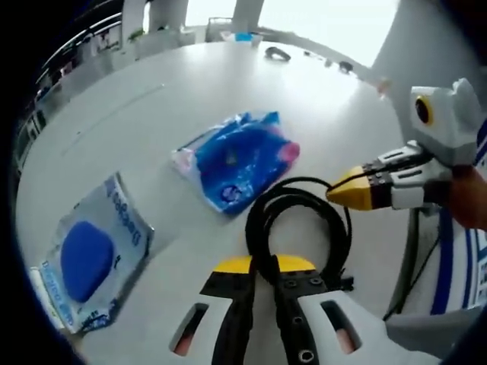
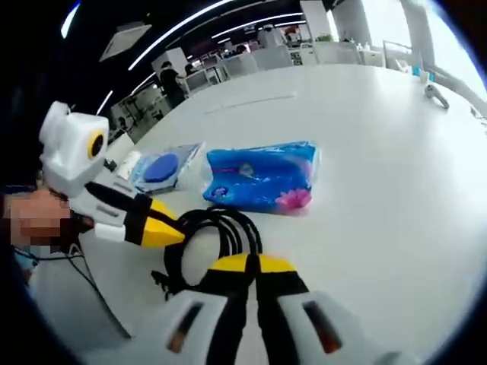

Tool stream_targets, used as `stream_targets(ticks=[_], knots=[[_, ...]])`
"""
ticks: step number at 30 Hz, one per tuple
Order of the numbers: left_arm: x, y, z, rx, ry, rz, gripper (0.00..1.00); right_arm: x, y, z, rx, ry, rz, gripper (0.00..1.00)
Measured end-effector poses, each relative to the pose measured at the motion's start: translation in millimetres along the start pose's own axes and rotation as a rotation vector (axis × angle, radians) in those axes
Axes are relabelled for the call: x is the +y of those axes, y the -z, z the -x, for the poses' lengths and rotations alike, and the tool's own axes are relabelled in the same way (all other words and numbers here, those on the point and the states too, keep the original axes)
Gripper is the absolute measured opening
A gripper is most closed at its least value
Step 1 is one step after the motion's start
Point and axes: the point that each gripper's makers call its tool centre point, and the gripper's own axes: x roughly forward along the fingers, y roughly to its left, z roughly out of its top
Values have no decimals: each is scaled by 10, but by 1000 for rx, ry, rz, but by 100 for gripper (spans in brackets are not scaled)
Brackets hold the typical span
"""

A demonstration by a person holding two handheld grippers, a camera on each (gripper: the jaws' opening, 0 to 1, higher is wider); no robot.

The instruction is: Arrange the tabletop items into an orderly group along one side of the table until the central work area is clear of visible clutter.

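- Near the table's side edge, I'm seeing the coiled black cable (image 1: 300, 220) lying on the white table (image 1: 137, 114), just ahead of both grippers.
- Left gripper (image 1: 262, 268): jaws are pressing together, and the cable loop is running right between the yellow tips; looks like it's pinching the cable.
- Right gripper (image 2: 249, 265): jaws are sitting closed too, tips touching the cable coil (image 2: 217, 232); I can't tell whether it's actually gripping it.
- In the left gripper view, the right gripper is coming in from the right, its yellow tip touching the coil's rim. Table edge is dropping off just beyond it.
- Blue tissue pack (image 1: 240, 160) is lying just past the cable, apart from it.
- Clear pouch with a blue pad (image 1: 91, 255) is sitting well to the left, near the rim of the left gripper view.
- Far half of the table is staying wide open; small dark object (image 1: 278, 53) is sitting near the far edge.
- In the right gripper view, plenty of bare white surface is showing to the right of the tissue pack (image 2: 262, 179).
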Motion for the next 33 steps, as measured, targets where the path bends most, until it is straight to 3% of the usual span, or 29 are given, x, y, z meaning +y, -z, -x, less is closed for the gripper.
stream_targets(ticks=[22, 33], knots=[[49, -17, 42, -34, -13, -14, 12, -69, 15, 27, -20, 28, 37, 7], [53, -16, 79, -45, -10, -16, 17, -56, -141, 123, -94, 41, 62, 15]])
